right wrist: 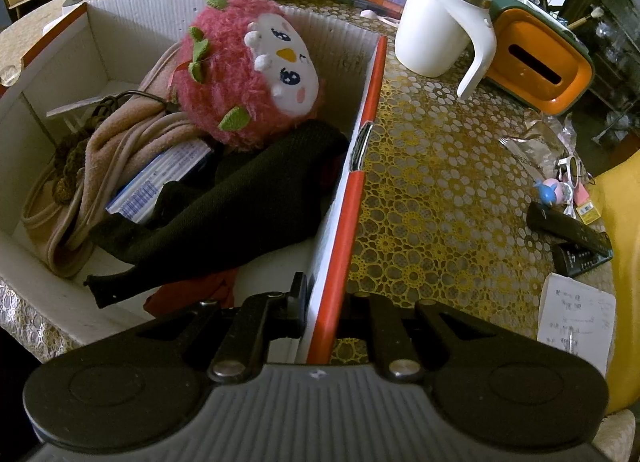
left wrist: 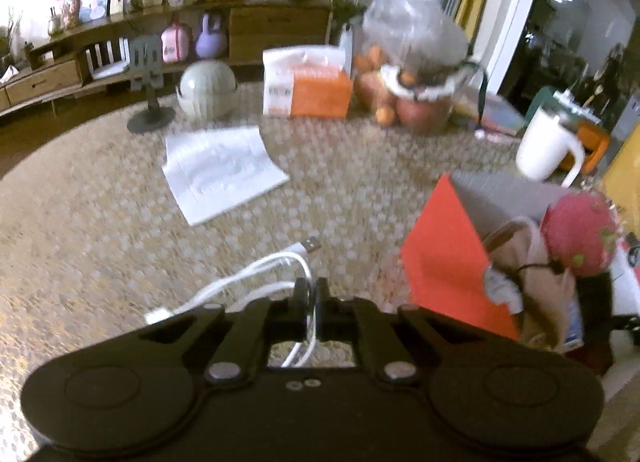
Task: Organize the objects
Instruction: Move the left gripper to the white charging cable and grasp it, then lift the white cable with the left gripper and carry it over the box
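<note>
While the left hand-held gripper [left wrist: 311, 304] stands clamped fully shut on the looped white USB cable [left wrist: 256, 276], the open red-sided white cardboard box [left wrist: 442, 258] lies at 3 o'clock from it in the left wrist view, near but apart. The cable's long axis runs from 8 o'clock to 2 o'clock, its loose plug end free above the patterned desk [left wrist: 120, 221]. The left hand is the nearer to the cable. The right hand-held gripper [right wrist: 322, 314] is closed on the box's red side wall [right wrist: 352, 221], steadying it; the pink plush toy [right wrist: 248, 69] already lies inside.
</note>
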The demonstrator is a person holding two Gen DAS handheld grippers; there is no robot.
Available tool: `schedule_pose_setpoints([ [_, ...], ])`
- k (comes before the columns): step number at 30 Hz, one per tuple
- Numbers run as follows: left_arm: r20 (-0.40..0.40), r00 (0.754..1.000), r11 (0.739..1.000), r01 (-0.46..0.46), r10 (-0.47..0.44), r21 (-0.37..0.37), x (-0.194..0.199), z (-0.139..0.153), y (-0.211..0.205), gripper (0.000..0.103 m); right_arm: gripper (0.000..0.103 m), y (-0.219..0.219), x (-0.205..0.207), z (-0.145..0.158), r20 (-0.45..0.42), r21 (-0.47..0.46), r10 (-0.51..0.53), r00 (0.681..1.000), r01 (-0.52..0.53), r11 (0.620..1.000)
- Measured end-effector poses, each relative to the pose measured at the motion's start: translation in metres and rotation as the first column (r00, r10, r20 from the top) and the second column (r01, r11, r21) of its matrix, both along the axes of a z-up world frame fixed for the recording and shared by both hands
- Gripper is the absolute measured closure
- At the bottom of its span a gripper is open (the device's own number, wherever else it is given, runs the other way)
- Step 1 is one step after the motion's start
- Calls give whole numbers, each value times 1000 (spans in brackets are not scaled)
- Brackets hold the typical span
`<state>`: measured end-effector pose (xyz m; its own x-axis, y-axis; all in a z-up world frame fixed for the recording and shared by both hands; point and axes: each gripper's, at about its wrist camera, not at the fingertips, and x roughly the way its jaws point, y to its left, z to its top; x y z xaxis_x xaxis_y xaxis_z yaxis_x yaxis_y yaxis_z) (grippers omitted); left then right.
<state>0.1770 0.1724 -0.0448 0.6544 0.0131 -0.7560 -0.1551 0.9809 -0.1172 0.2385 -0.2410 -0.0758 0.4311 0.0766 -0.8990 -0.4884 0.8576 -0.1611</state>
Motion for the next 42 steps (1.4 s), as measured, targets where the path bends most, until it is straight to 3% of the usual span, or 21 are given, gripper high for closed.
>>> schedule_pose_setpoints([
  [17,177,978,994,112,-108,-11,-21,91,-18,103,92,0,0,1,5,5,-4,1000,4,1000],
  [27,245,931,961,275,-270,12,-12,135,-76,103,92,1,0,0,9,5,-5,1000,5,1000],
  [33,231,912,940,339,-338,37,3,129,-114,103,92,1,1,0,13,11,-7,1000,6,1000],
  [42,132,892,901,425,-433,84,13,83,-169,103,92,0,0,0,14,16,-5,1000,5,1000],
])
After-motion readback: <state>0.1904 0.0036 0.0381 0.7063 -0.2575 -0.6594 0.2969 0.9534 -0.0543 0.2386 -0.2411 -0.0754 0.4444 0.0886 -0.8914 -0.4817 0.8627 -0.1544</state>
